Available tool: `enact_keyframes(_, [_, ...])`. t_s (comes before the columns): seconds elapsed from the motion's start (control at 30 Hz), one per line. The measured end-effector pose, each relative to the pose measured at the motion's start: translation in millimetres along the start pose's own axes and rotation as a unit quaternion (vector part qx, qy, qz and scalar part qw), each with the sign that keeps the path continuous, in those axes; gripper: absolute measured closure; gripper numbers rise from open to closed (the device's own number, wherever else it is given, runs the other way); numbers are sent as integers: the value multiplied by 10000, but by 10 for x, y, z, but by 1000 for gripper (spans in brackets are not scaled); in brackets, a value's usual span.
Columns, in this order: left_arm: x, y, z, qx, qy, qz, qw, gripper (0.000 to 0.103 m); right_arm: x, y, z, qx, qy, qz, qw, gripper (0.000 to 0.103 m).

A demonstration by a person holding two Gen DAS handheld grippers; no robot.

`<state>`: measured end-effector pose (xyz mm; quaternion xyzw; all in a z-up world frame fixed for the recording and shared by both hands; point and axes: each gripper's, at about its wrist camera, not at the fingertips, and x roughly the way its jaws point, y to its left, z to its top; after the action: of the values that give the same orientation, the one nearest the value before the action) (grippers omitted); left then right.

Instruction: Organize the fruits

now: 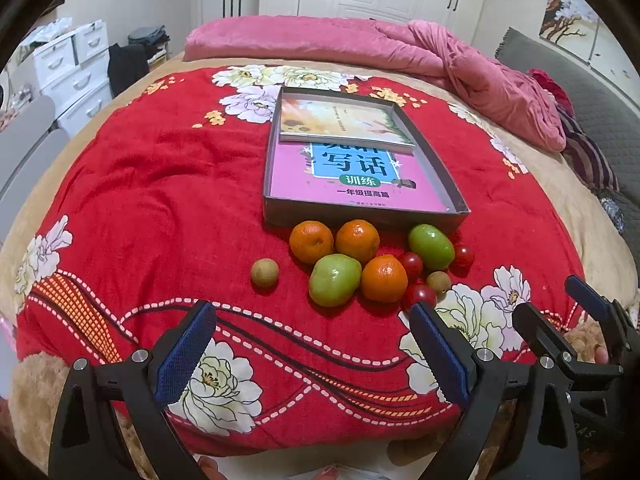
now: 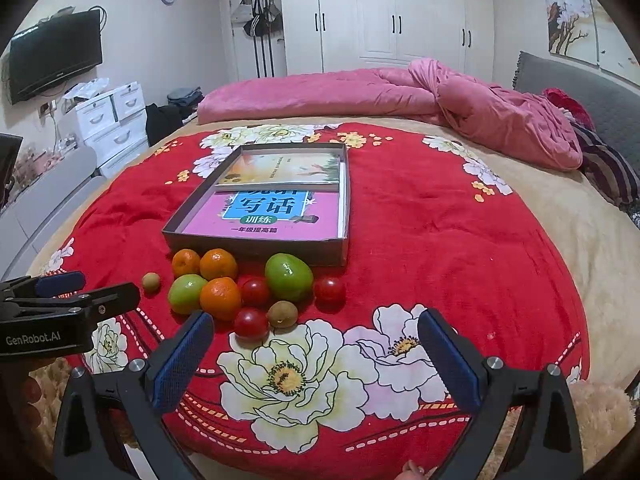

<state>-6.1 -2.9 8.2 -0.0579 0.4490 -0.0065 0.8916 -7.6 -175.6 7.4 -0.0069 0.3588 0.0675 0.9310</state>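
On a bed spread with a red floral quilt [image 1: 168, 200], fruits [image 1: 352, 264] lie clustered at centre frame below a shallow box [image 1: 360, 216] of books, both tongs, left [image 1: 316, 352] and right [image 2: 316, 360], apart and empty, sorting seemingly unstarted, a first reach evidently next.

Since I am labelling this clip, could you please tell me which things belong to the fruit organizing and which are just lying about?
Job: three oranges, two green fruits, three cherry tomatoes, two small brown fruits, shallow box, left gripper, right gripper, jaws apart.

Lying about: pink quilt, wall TV, white drawers.
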Motion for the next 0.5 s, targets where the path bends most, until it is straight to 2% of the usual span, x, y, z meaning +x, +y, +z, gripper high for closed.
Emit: enact_keyframes(0.5, [0,0,-3,11,-10,-15,10000,6,0,4,0,-12,-3,-13,10000,0])
